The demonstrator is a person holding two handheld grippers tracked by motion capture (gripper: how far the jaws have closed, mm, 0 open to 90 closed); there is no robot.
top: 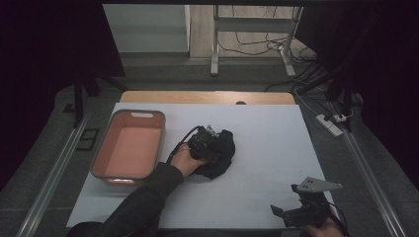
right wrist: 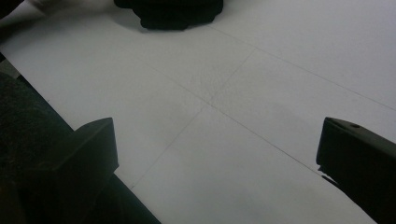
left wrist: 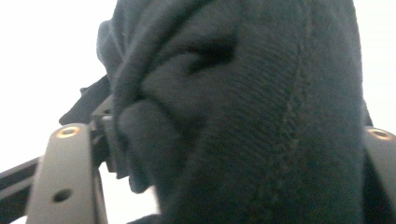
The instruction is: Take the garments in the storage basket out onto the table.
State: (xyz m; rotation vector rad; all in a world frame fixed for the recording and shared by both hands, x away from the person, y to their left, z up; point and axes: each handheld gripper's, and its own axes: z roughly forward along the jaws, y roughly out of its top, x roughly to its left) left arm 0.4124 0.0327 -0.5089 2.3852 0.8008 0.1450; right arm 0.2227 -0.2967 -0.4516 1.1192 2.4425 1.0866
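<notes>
**High view: left tongs set into a dark cloth at mid-desk**

High view places the left tongs at the middle of the white desk, pushed into a crumpled black cloth. The cloth is bunched around and just beyond the tips of these tongs, and it lies on the desk surface. The hand that carries the left tongs is seen behind them, with a dark sleeve running back to the bottom edge.

Left gripper view is taken up by the cloth at very close range: knitted dark fabric with a stitched seam, folded into a thick roll. It sits between the two jaws, whose pale metal arms are seen at the lower left and at the far right edge. Whether the pads are pressed on the fabric cannot be told from this view, as the fabric hides them; the jaws are spread well apart around the bundle.

To the left of the left tongs, near them but apart, a pink tub with a grey rim is seen standing on the desk.

The right tongs are held low at the near right corner of the desk, well apart from the cloth. In the right gripper view their two black jaws are seen standing wide apart with nothing between them but bare white desk; the cloth is seen far ahead of them, at the top of that view.
</notes>
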